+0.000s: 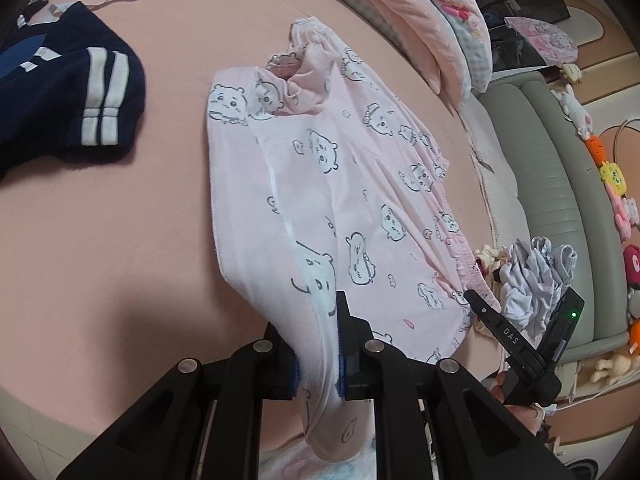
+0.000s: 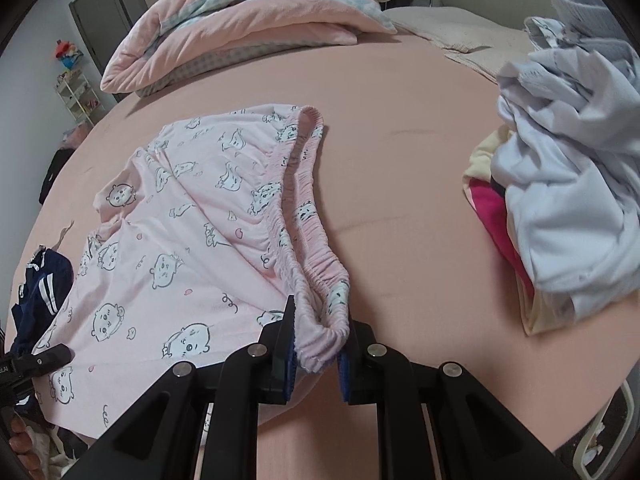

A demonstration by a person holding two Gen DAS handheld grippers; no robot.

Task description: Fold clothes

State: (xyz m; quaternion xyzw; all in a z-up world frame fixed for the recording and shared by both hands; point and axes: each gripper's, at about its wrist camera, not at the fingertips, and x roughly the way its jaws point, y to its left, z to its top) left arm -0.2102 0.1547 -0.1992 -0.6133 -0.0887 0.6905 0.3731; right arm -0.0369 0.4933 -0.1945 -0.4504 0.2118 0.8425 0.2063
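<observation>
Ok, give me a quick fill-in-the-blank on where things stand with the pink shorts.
1. The left tool is shut on the hem end of the ____ shorts.
2. The right tool grips the shorts by their elastic ____.
3. The dark garment beside the shorts has ____ stripes.
4. The unfolded laundry pile is topped by a pale ____ garment.

Missing words: pink; waistband; white; blue
</observation>
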